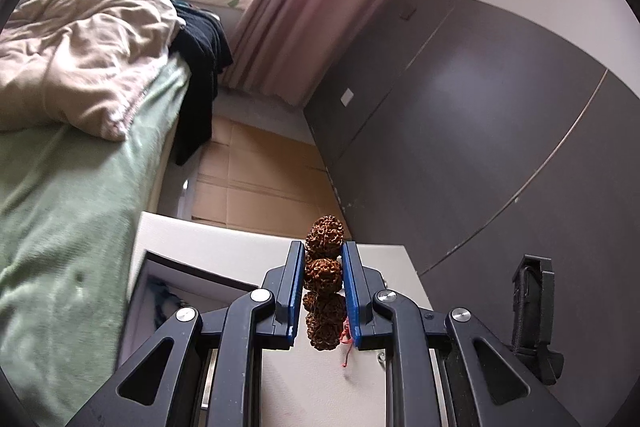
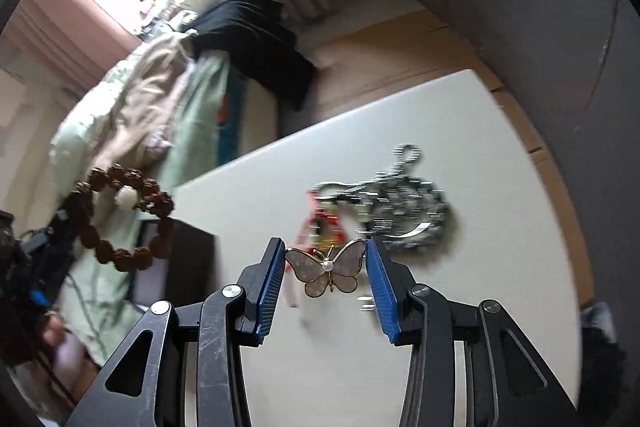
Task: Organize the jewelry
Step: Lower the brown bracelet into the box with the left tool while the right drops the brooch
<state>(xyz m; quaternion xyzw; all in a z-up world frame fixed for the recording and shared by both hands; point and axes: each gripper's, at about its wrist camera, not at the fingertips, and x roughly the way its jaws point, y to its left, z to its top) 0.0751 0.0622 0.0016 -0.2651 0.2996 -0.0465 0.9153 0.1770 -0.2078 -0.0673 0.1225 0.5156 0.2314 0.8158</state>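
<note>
1 white table (image 2: pixel 400 131) beside bed (image 1: pixel 60 187)

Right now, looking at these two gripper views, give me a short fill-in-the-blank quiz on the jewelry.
1. The left gripper is clamped on a bracelet of rough ____ beads.
2. The right gripper holds a brooch shaped like a ____.
3. Among the bracelet's dark beads sits one ____ bead.
4. The silver chain lies on the white ____.

Missing words: brown; butterfly; white; table

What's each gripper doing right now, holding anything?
Left gripper: shut on the brown bead bracelet.
Right gripper: shut on the butterfly brooch, clamped by its wingtips.
</note>
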